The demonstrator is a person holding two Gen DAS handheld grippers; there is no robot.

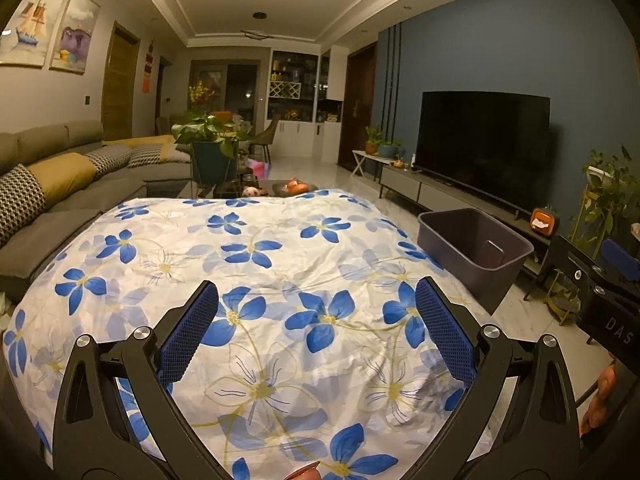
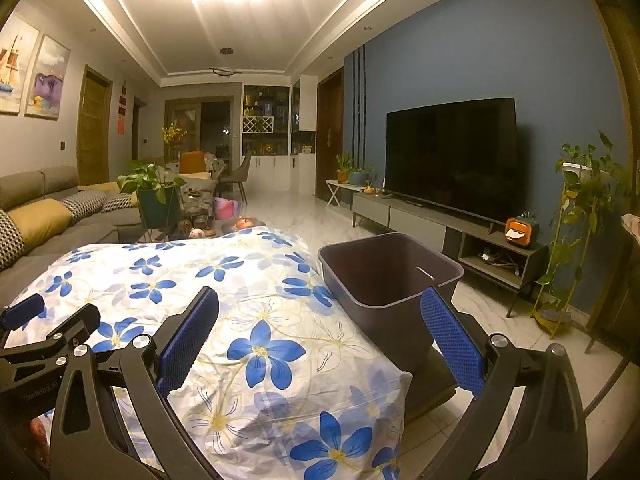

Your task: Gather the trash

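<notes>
The dark grey rectangular plastic trash bin (image 2: 390, 280) stands on the pale floor just beside the right edge of the table, its mouth open upward; its inside looks dark, and whether anything lies at the bottom cannot be told; in the left wrist view the same bin (image 1: 476, 248) shows past the far right corner of the cloth. The table is covered by a white cloth printed with blue and pale yellow flowers (image 1: 256, 264), wrinkled, with no loose item visible on it in either view.

The left gripper (image 1: 316, 332) hangs above the near part of the cloth with its blue-padded fingers (image 1: 188, 336) spread wide and nothing between them; the right gripper (image 2: 320, 340) is likewise spread wide and empty, one finger over the cloth and the other in front of the bin's near wall; a fingertip of the person shows at the lower right edge of the left wrist view.

Beyond the table, a grey sofa with yellow and houndstooth cushions (image 1: 60, 176) runs along the left; a large black television (image 2: 452, 156) sits on a low grey cabinet against the blue wall; a potted green plant (image 1: 208, 132) stands past the table's far end.
</notes>
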